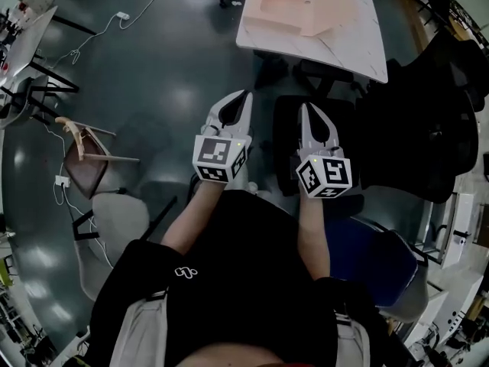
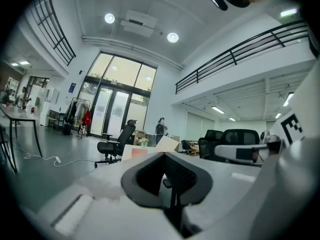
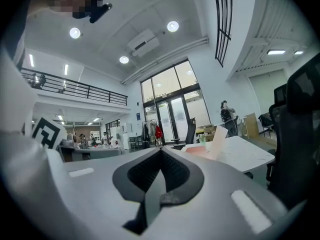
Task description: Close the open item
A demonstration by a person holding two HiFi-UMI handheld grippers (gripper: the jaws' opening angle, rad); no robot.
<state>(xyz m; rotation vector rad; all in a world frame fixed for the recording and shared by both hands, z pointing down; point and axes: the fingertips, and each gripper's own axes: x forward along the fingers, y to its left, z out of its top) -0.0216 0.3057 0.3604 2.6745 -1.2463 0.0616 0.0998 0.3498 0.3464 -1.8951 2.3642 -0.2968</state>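
An open peach-coloured flat box [image 1: 294,6] lies on a white table [image 1: 351,48] ahead of me, its lid flap standing up. It also shows small in the left gripper view, the box [image 2: 150,148] beyond the jaw tips, and in the right gripper view as the box [image 3: 212,143] on the table [image 3: 247,156]. My left gripper [image 1: 246,94] and right gripper [image 1: 306,107] are held side by side in front of my body, well short of the table. Both have their jaws closed together with nothing between them.
A black office chair [image 1: 294,147] stands between me and the table, with a larger black chair [image 1: 428,128] to the right. A wooden chair with a maroon seat [image 1: 84,163] and a grey chair [image 1: 118,220] stand at the left. Cables [image 1: 84,44] lie on the dark floor.
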